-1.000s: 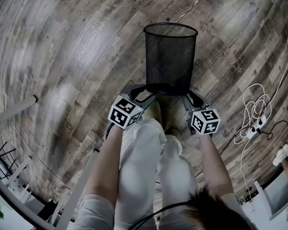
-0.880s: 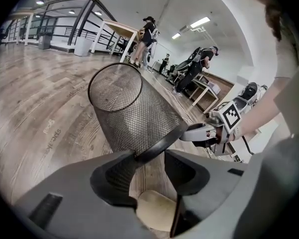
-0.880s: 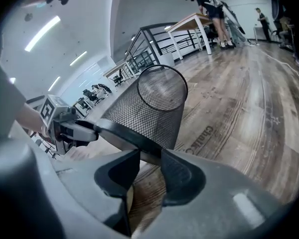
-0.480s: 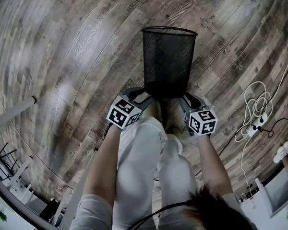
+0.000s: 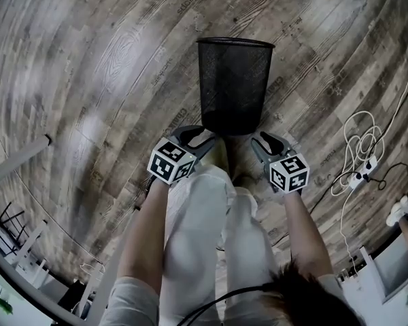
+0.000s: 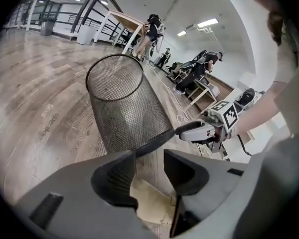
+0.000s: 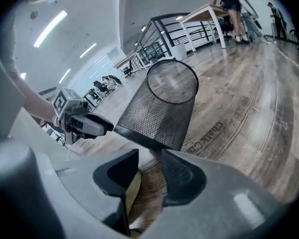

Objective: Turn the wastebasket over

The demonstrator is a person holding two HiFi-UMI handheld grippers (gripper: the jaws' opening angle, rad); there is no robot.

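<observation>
The black mesh wastebasket point(image 5: 234, 87) stands on the wooden floor in front of the person's feet, mouth up and wider than its banded base. In the left gripper view the wastebasket point(image 6: 124, 108) leans away, and in the right gripper view the wastebasket point(image 7: 162, 108) does too. My left gripper point(image 5: 202, 136) sits at the base's left side. Its jaws point(image 6: 149, 156) are open, with only floor and a beige shoe in the gap. My right gripper point(image 5: 264, 141) sits at the base's right side. Its jaws point(image 7: 150, 153) have just been opening, with nothing between them.
White cables and a power strip point(image 5: 357, 161) lie on the floor to the right. A white frame leg point(image 5: 20, 158) crosses the left edge. The person's legs point(image 5: 211, 223) fill the foreground. Desks and people point(image 6: 152, 31) stand far off.
In the head view the wastebasket has shifted slightly left. Both grippers stay at its base, and the right one now sits a little apart from it.
</observation>
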